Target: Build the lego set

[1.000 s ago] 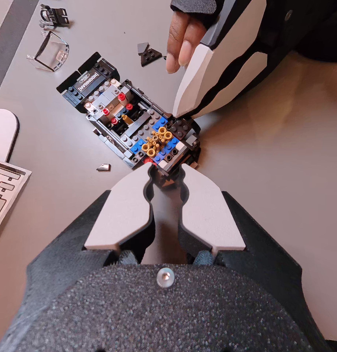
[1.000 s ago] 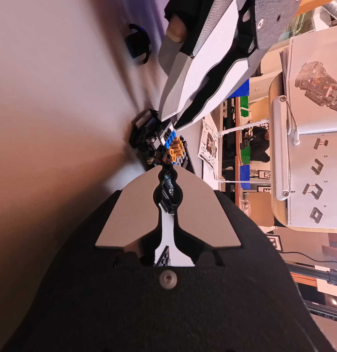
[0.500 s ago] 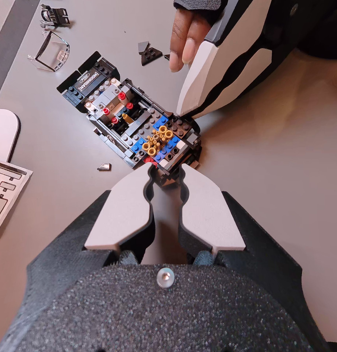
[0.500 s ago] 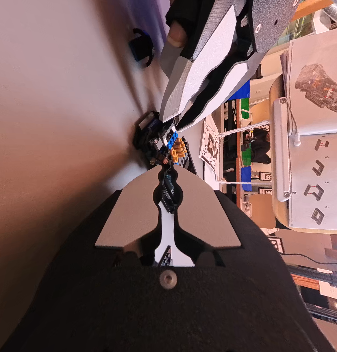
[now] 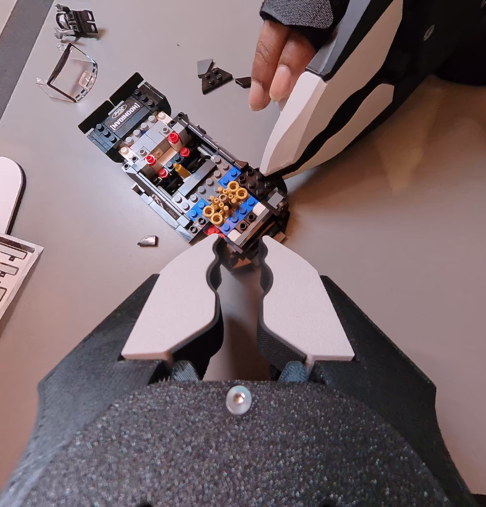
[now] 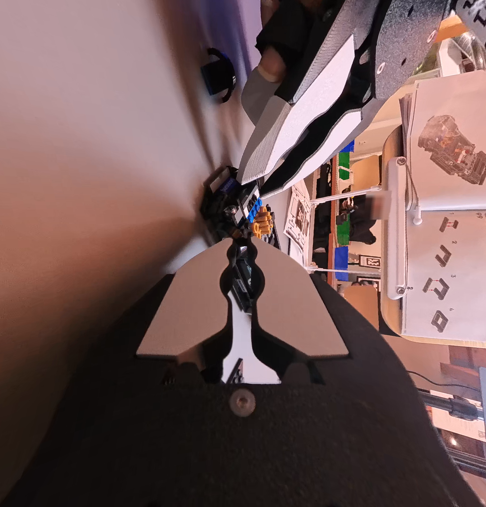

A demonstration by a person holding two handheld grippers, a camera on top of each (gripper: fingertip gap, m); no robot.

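Surface grey, carrying half-built lego car; left gripper fingers clamped on car's near end; right gripper fingers nearly together, pinching dark part at car's front corner; hand behind right gripper, fingers extended; clear windscreen piece far left; black wedge plate beyond car; small grey slope piece beside car.

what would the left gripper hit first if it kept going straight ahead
The lego car: the left gripper already has the car's near end between its fingertips, so going on would push into the car body. Past it lies bare table.
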